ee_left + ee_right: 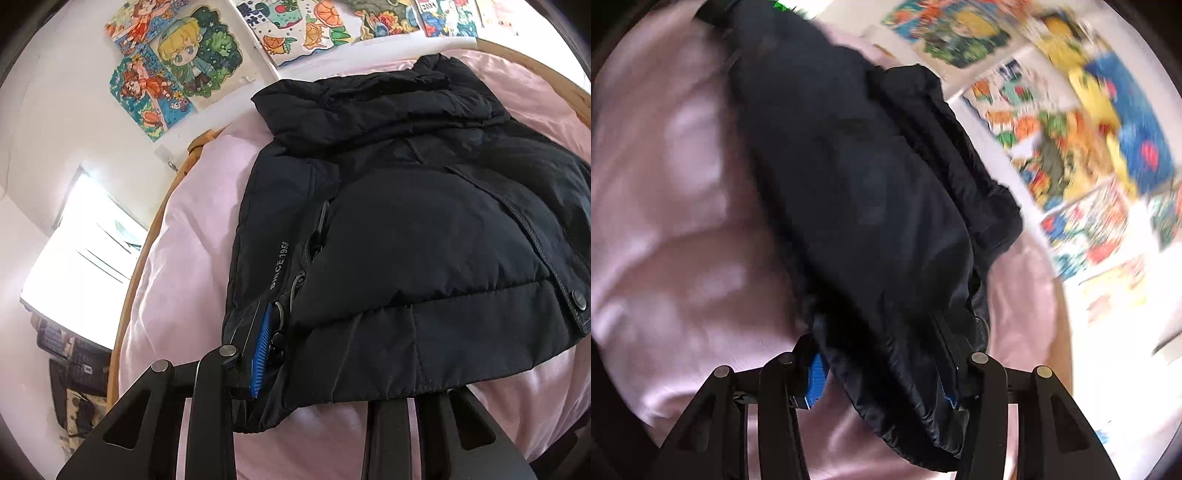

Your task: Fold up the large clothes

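Note:
A black padded jacket (406, 221) lies folded on a bed with a pink sheet (184, 229). White lettering runs along its left panel. My left gripper (332, 354) sits at the jacket's near hem. Its left finger with the blue pad (260, 354) presses into the zipper edge, and the right finger is hidden under the hem, so fabric lies between the jaws. In the blurred right wrist view the same jacket (868, 203) fills the middle. My right gripper (882, 384) has a thick fold of it between its blue pads (816, 380).
A wooden bed rim (147, 236) curves around the sheet. Colourful cartoon posters (173, 66) hang on the white wall behind the bed; they also show in the right wrist view (1071, 129). A bright window (74, 266) and dark clutter are at the left.

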### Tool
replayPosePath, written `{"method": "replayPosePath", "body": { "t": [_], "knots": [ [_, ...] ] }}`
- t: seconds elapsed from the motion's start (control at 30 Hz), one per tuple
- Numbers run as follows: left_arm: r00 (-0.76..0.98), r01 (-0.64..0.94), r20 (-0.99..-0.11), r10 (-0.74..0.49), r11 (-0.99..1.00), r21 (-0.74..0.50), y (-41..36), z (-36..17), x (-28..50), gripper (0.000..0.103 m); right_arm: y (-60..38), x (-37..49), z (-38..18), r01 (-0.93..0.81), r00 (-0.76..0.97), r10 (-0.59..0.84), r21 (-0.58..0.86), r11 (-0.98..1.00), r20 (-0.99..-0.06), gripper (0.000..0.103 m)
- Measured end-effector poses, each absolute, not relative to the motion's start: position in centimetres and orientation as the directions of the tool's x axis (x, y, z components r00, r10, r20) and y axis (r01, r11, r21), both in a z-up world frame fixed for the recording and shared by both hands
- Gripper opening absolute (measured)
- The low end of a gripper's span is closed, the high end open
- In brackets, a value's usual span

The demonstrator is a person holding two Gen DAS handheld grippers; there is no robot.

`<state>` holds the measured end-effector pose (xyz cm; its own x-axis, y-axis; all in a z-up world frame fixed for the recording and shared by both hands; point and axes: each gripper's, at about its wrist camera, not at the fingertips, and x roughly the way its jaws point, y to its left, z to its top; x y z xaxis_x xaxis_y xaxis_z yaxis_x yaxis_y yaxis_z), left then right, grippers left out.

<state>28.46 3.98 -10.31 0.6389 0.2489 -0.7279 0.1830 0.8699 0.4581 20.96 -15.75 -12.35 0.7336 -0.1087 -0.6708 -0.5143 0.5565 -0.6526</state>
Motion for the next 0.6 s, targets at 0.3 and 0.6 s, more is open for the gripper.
{"method": "replayPosePath", "body": {
  "t": [0.3, 0.6],
  "knots": [
    [0.704, 0.257, -0.676, 0.218, 0.809, 0.529, 2.0, -9.7, 25.3, 0.008, -17.8, 22.6, -6.7, -0.365, 0.756, -0.090, -0.530, 0.765, -0.649, 0.012],
    [0.729, 0.329, -0.676, 0.108, 0.811, 0.484, 2.1, -5.0, 20.3, 0.007, -20.2, 20.2, -0.2, -0.275, 0.746, -0.065, -0.396, 0.876, -0.663, 0.009]
  ]
}}
